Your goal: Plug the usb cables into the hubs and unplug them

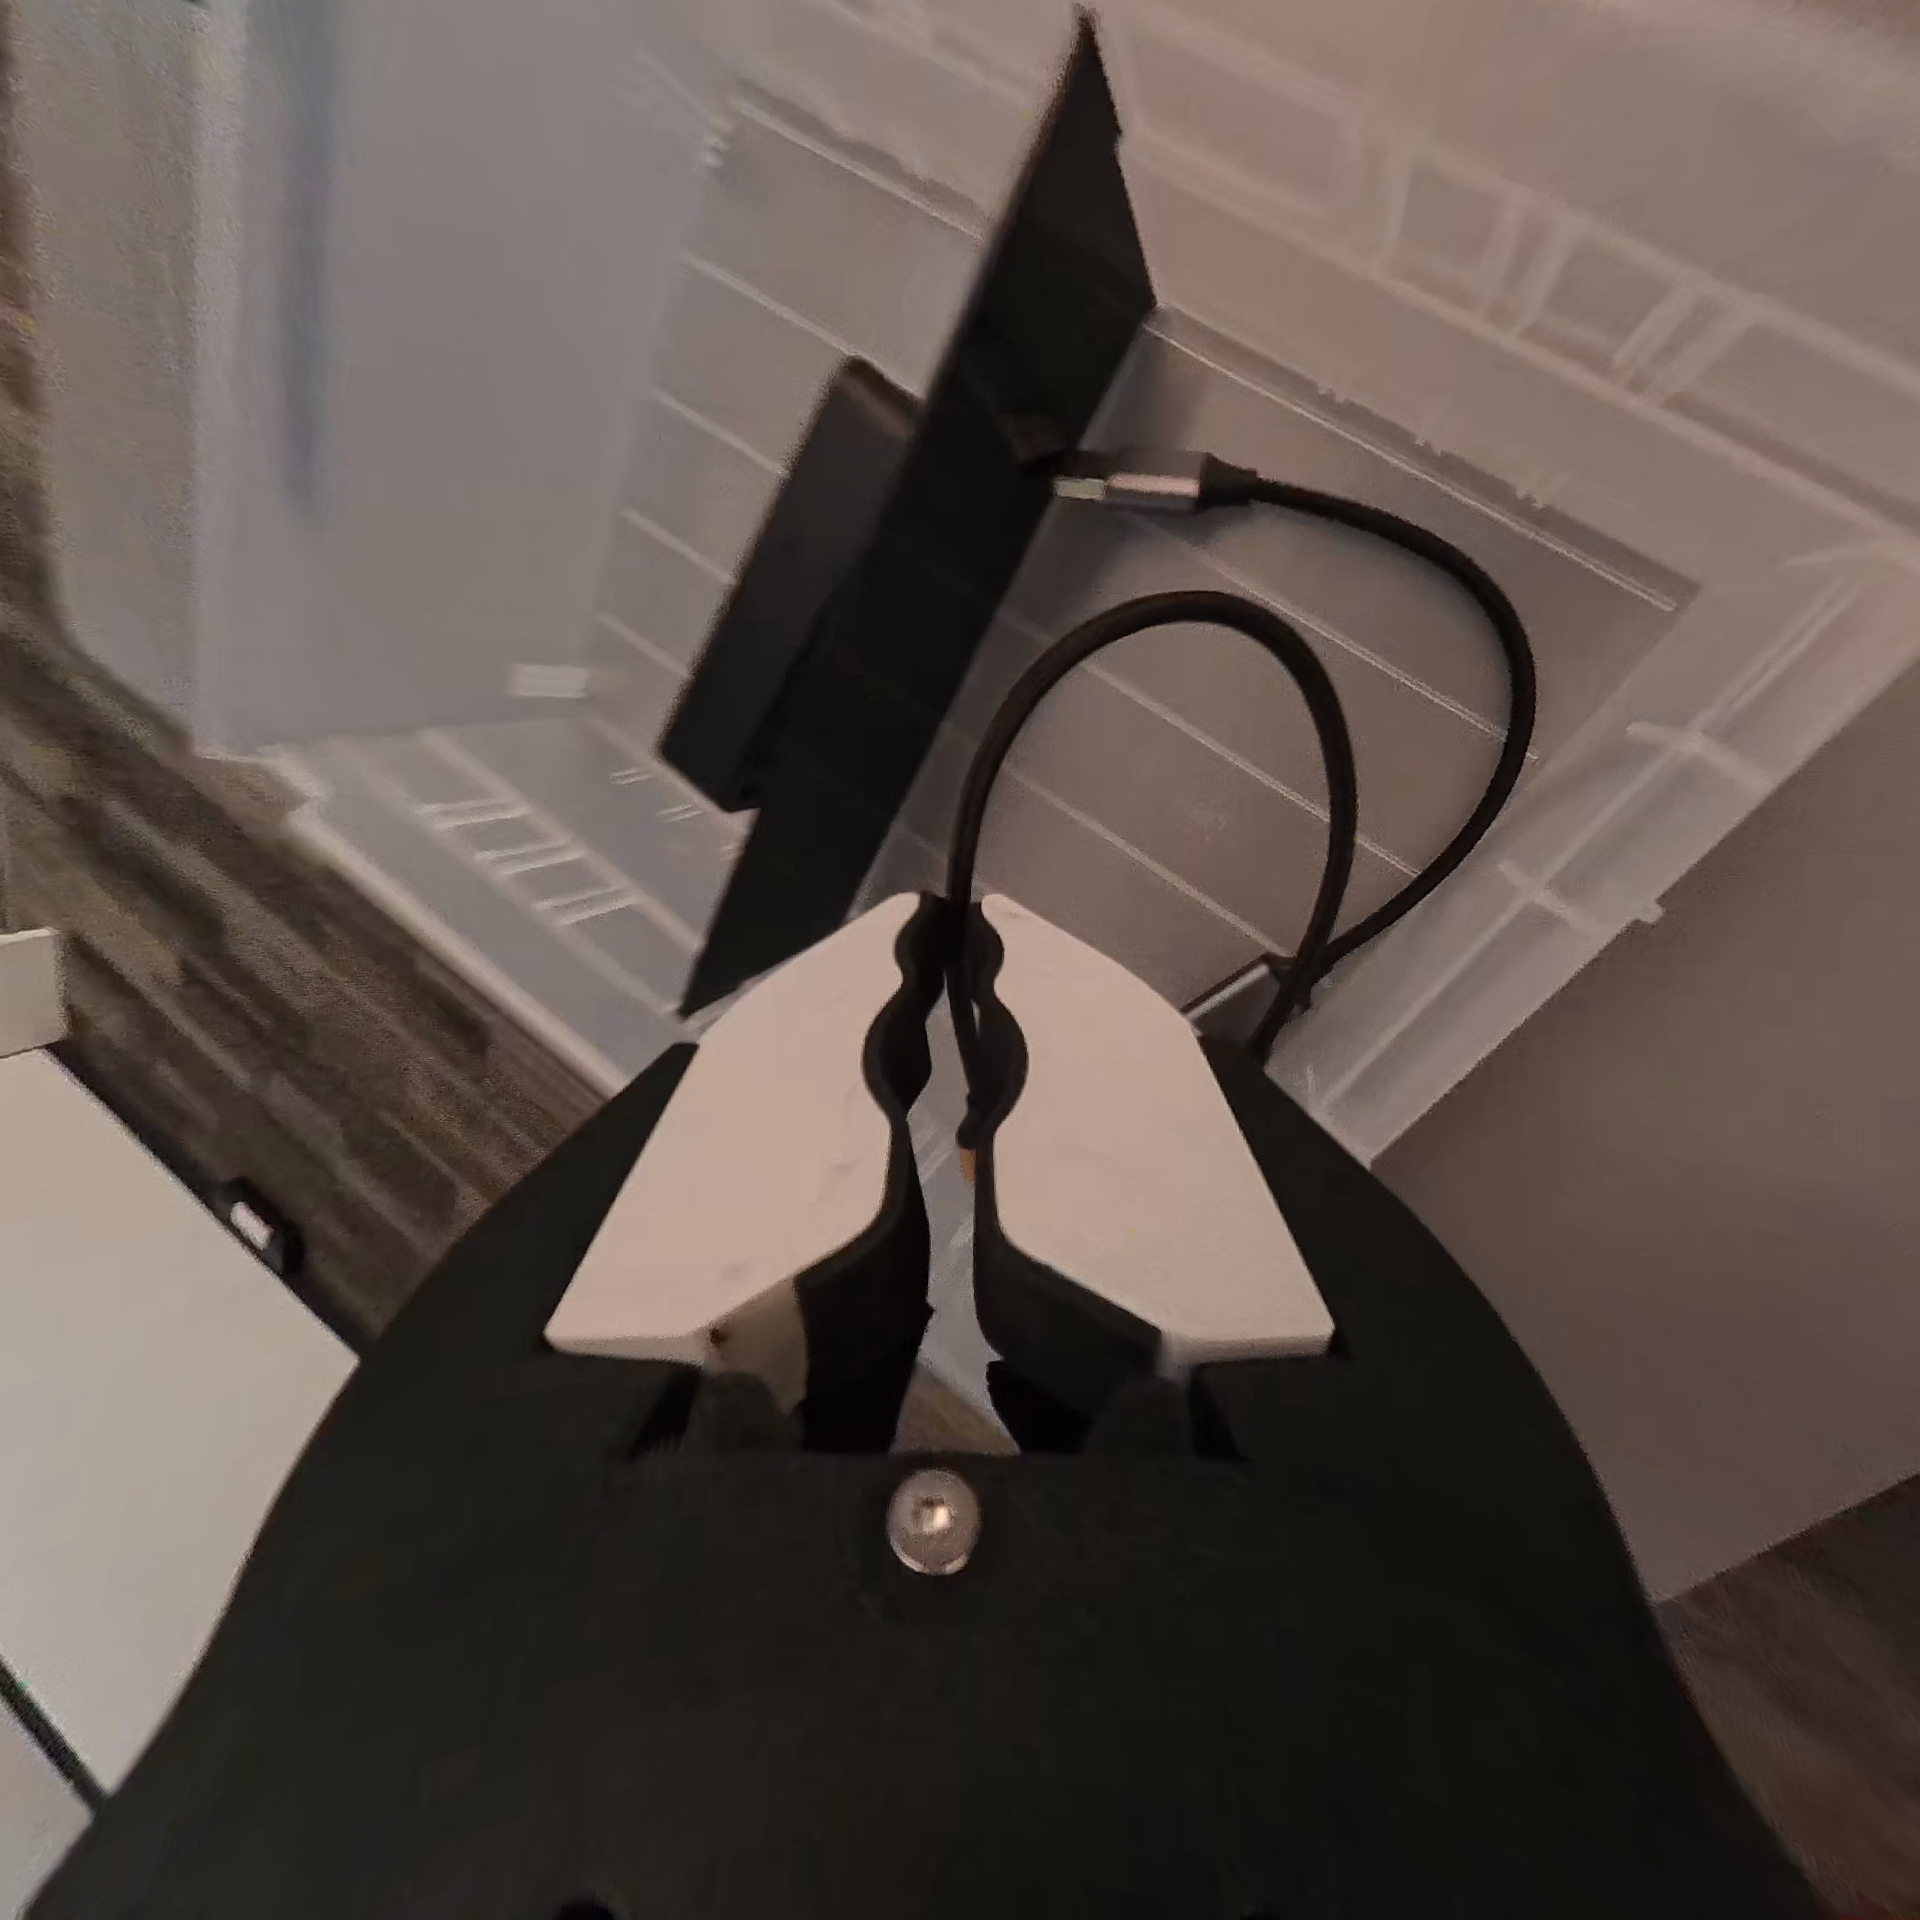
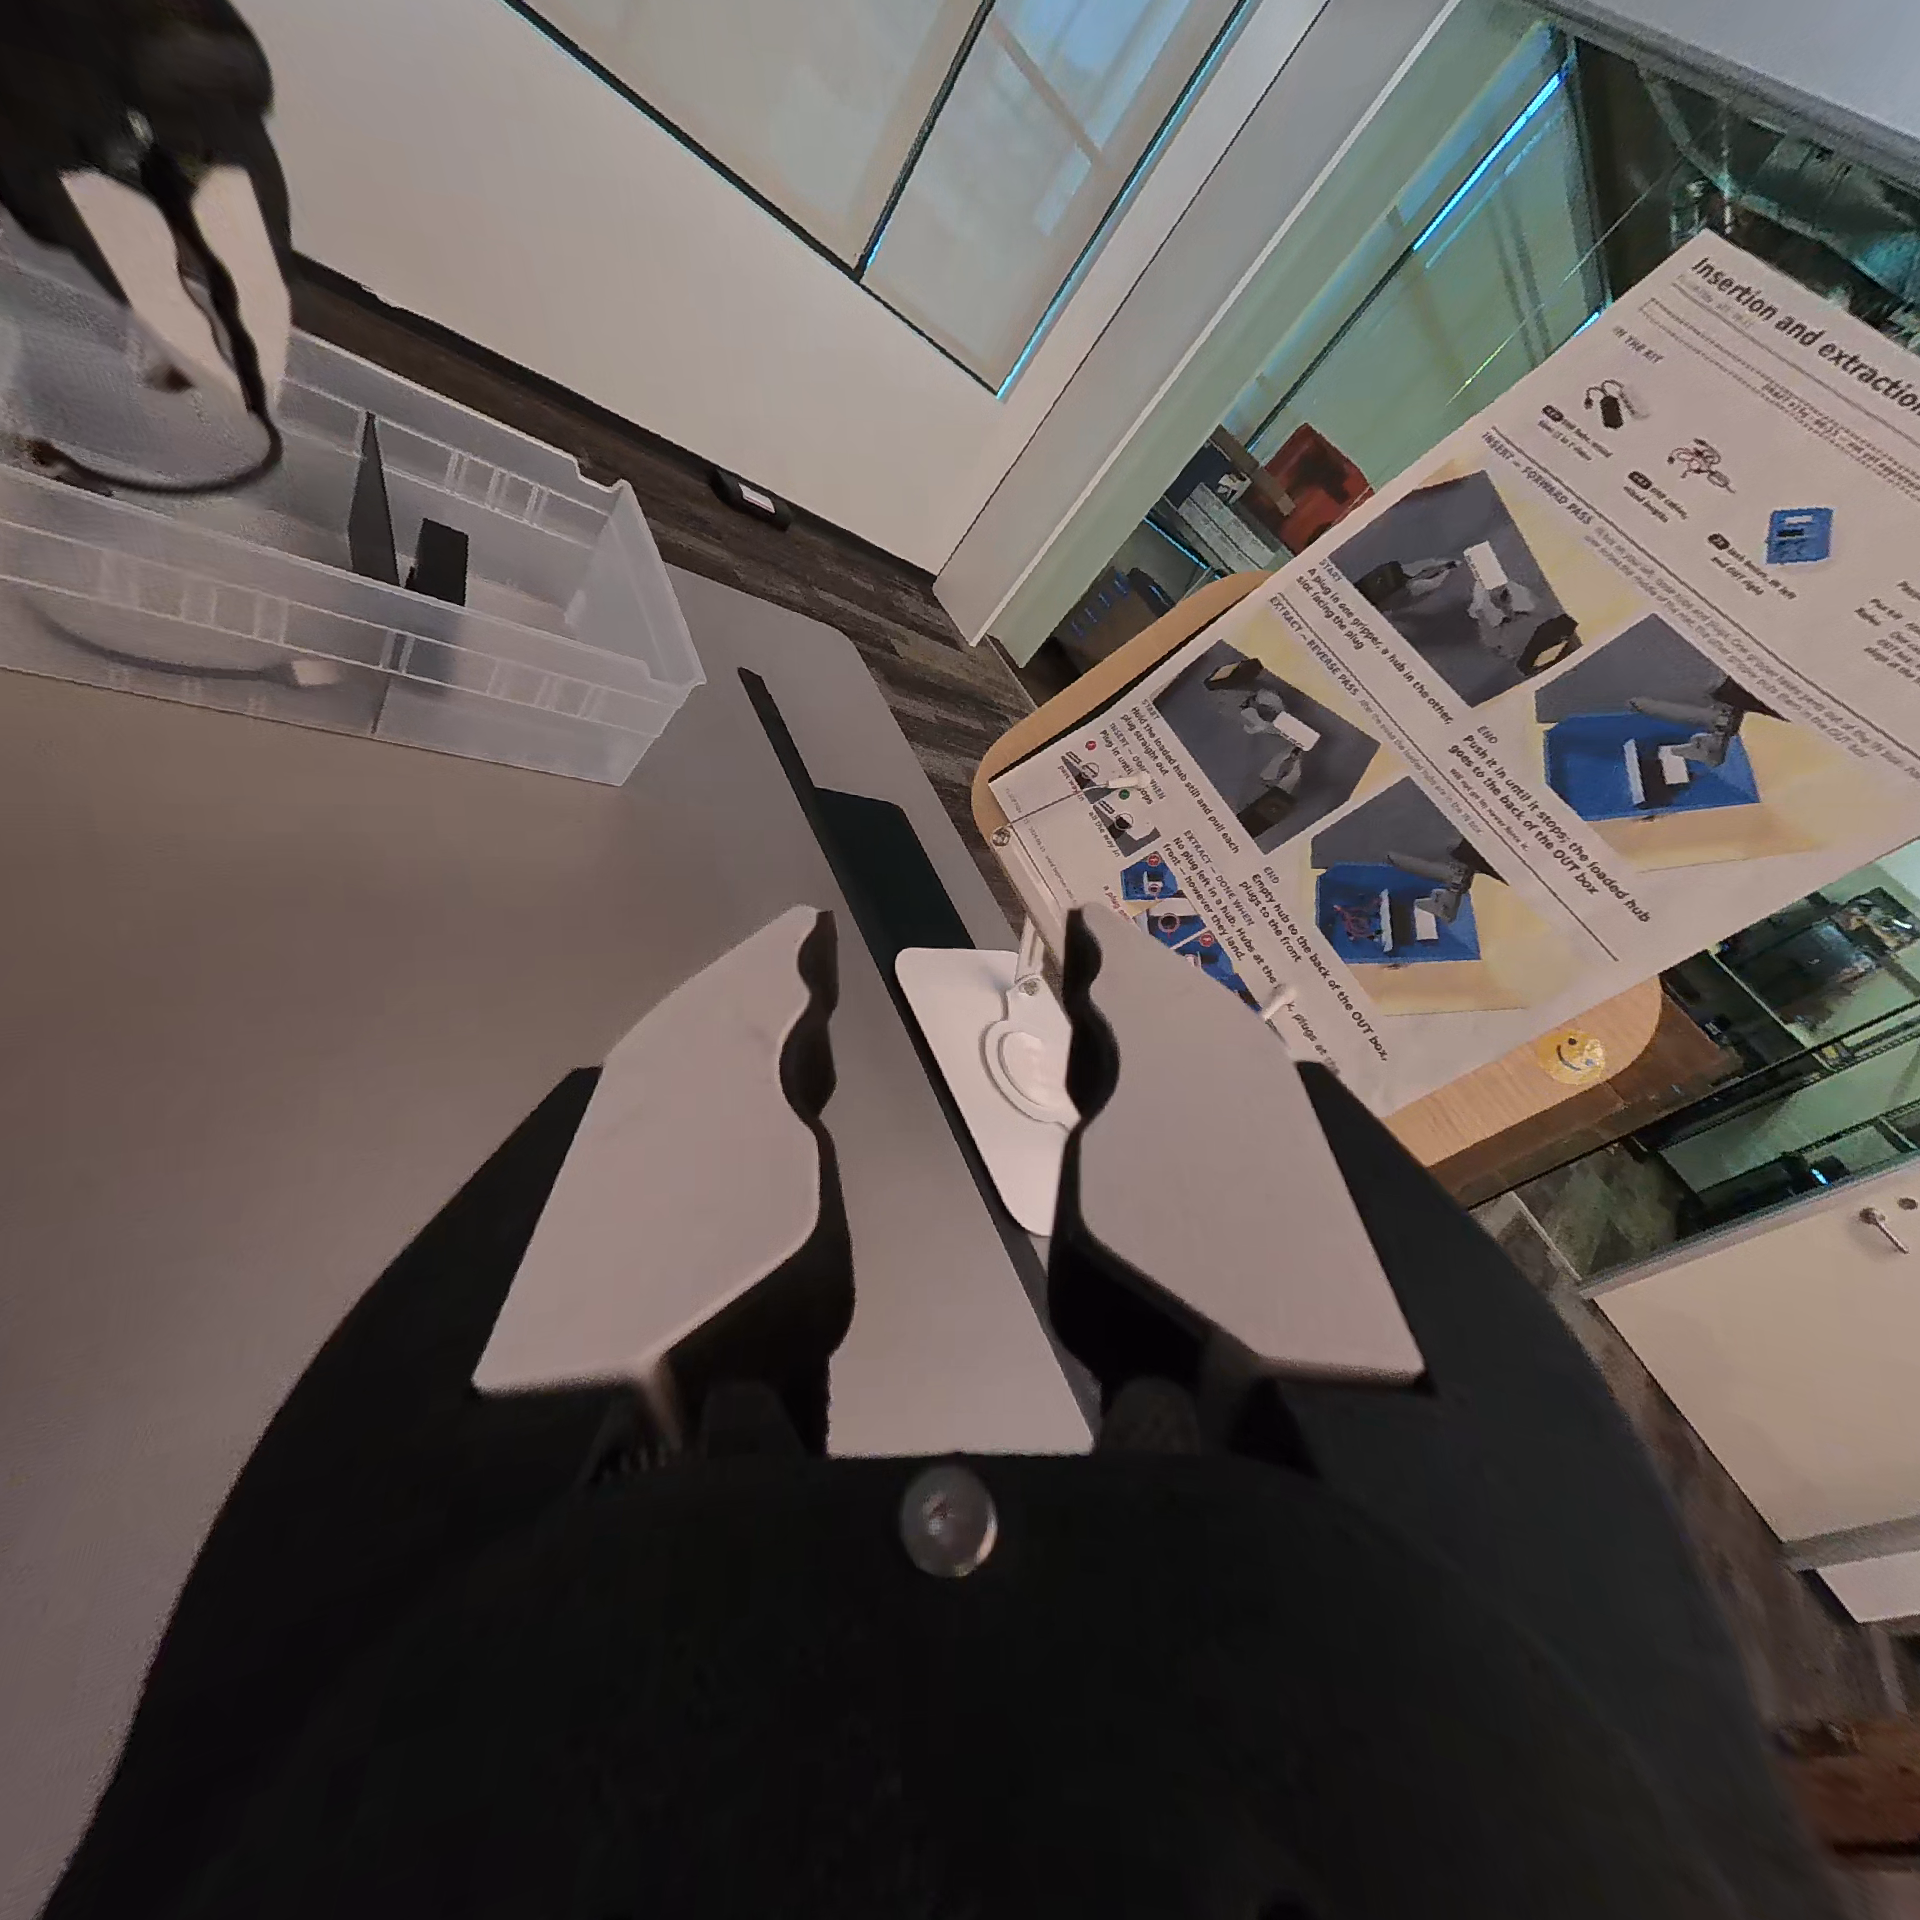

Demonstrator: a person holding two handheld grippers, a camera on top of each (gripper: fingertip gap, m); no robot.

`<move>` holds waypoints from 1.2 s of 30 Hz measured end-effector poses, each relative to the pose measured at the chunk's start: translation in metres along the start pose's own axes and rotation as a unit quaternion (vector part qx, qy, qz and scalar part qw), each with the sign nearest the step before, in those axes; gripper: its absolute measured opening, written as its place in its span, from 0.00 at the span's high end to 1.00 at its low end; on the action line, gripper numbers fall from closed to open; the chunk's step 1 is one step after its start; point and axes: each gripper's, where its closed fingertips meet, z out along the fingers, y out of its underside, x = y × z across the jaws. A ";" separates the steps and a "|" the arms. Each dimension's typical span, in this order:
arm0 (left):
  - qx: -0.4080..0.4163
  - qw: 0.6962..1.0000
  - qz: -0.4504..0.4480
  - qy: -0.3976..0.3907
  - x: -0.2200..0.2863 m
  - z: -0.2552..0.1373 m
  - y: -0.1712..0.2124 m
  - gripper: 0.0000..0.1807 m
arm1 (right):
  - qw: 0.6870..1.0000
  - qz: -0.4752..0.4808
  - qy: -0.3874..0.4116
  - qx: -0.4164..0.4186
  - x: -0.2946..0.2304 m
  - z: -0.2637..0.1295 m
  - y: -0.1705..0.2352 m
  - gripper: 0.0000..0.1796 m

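My left gripper (image 1: 951,920) is shut on a black braided USB cable (image 1: 1496,644), which loops up out of the fingertips. The cable's silver plug (image 1: 1132,483) hangs free beside an upright black divider (image 1: 997,499) in a clear plastic bin (image 1: 1558,790). A black hub (image 1: 779,582) lies behind the divider. A second silver connector (image 1: 1236,987) shows by the right finger. My right gripper (image 2: 948,935) is open and empty above the grey table (image 2: 312,987). In the right wrist view the left gripper (image 2: 223,384) holds the cable (image 2: 244,468) over the bin (image 2: 613,665), with the hub (image 2: 436,561) inside.
A printed instruction sheet (image 2: 1455,675) stands on a white base (image 2: 966,997) at the table's right edge, next to a black flat plate (image 2: 883,842). A round wooden table (image 2: 1507,1081) and a white cabinet (image 2: 1766,1382) lie beyond. Dark floor (image 1: 260,935) shows beside the bin. There is about 50 centimetres between the tips of the two grippers.
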 end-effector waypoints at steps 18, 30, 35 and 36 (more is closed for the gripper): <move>0.184 0.972 0.052 0.135 0.121 0.022 -0.316 0.99 | 0.999 -0.031 0.029 0.012 -0.006 -0.039 -0.024 0.77; 0.414 0.878 -0.127 0.205 0.132 -0.024 -0.338 0.85 | 0.998 -0.025 0.043 0.023 0.007 -0.067 -0.019 0.77; 0.437 0.869 -0.228 0.027 0.062 -0.101 -0.206 0.75 | 0.999 -0.030 0.042 0.018 0.008 -0.064 -0.017 0.77; 0.409 0.878 -0.249 -0.014 0.045 -0.101 -0.172 0.74 | 0.999 -0.031 0.042 0.017 0.008 -0.063 -0.017 0.77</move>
